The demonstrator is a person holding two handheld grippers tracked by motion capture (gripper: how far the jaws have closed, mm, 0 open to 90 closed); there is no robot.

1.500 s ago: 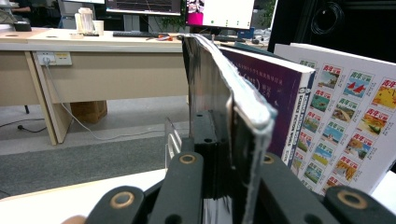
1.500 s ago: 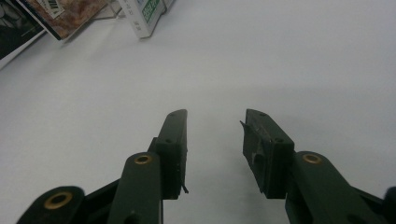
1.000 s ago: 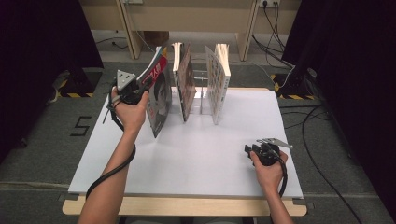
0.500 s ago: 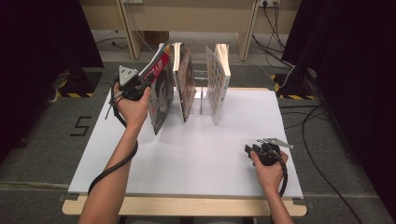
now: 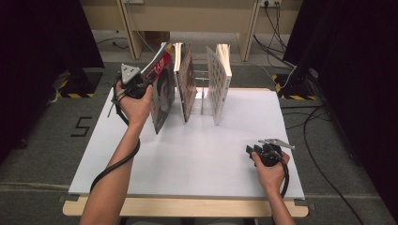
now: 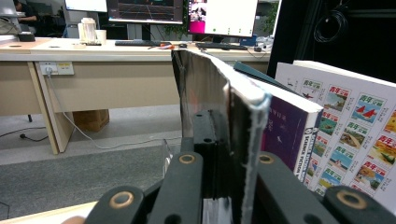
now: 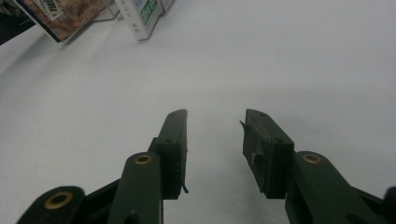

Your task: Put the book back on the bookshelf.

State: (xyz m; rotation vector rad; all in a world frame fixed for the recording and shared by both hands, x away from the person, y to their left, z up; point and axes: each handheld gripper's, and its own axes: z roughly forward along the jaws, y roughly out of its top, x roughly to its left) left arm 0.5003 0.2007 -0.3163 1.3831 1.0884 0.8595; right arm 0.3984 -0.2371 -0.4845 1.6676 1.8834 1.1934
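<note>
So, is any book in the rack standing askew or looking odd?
Yes. The leftmost magazine leans out of line, its top tipped left while the left gripper clamps its upper edge. The middle book and right book stand nearly upright.

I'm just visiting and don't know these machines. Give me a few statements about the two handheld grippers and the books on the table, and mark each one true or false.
1. The left gripper is clamped on the top edge of the red-spined magazine. True.
2. The right gripper is holding a book. False: its jaws are apart with nothing between them, over the white table.
3. The magazine lies flat on the table. False: it stands on edge, tilted, beside the other books.
4. The checkered-cover book stands upright at the right end of the row. True.
5. The right gripper is near the table's front right part, apart from the books. True.
</note>
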